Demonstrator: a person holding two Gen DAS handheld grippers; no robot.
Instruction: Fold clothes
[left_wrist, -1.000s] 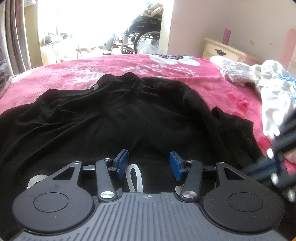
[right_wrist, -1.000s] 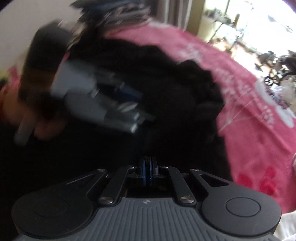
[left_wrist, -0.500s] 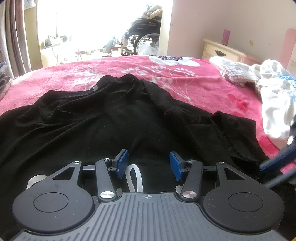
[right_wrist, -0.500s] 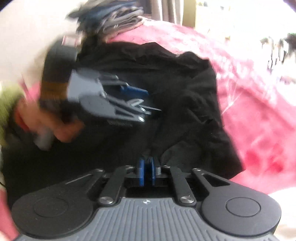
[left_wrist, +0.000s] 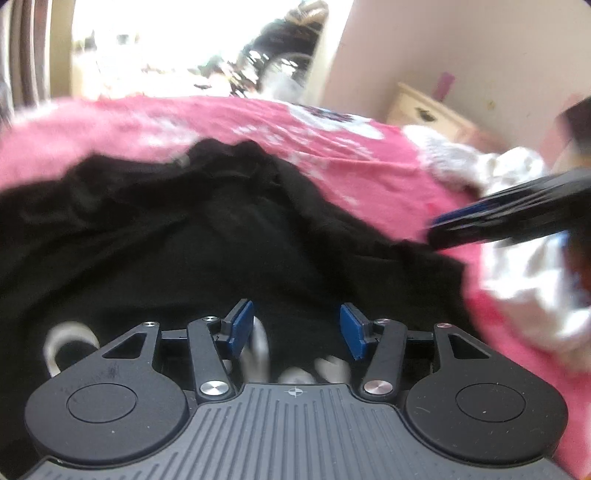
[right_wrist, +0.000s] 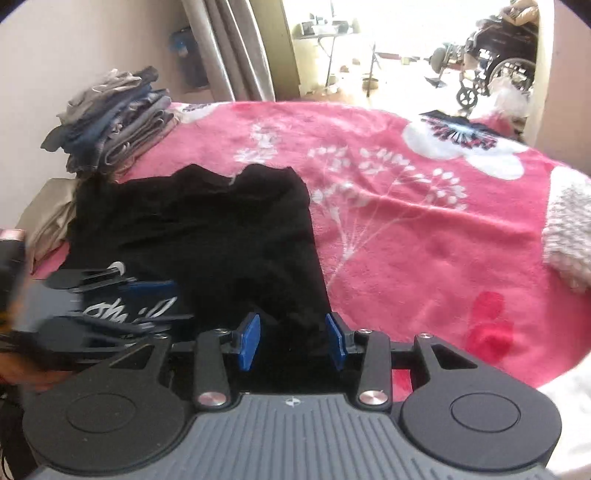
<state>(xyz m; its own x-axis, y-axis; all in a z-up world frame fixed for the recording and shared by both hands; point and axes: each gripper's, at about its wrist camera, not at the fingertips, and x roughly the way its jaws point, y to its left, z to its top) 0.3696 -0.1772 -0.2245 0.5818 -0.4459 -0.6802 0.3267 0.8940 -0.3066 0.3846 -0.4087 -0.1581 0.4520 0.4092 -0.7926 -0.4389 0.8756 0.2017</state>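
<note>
Black shirt (right_wrist: 207, 236) lies spread on the bed's pink blanket (right_wrist: 406, 236), collar away from the person, right side already turned in to a straight edge running down toward the right tongs (right_wrist: 293, 341).

Right tongs: jaws opening, blue pads apart, dark cloth between them but not pinched as far as I can see. Looks like the release after laying the right fold.

Left tongs (left_wrist: 297, 330): spread about halfway, nothing clamped, hovering over the near hem with the white print (right_wrist: 136, 310) under them.

Doing this step well, my read:
- let the right pads clear the cloth fully before lifting, or the fold drags back open
- lift straight off, don't sweep sideways
- mirror it on the left: pinch the far-left edge and bring it in parallel to the right edge, same width

Hard to make out:
- left wrist view is motion-blurred; shirt's left sleeve and edge run out of frame
- near hem is hidden under both tong bodies
- black on black, so layer count at the fold is unreadable
- stack of folded clothes (right_wrist: 114, 122) at the far left corner and loose white laundry (left_wrist: 517, 236) on the right; contents unclear
</note>
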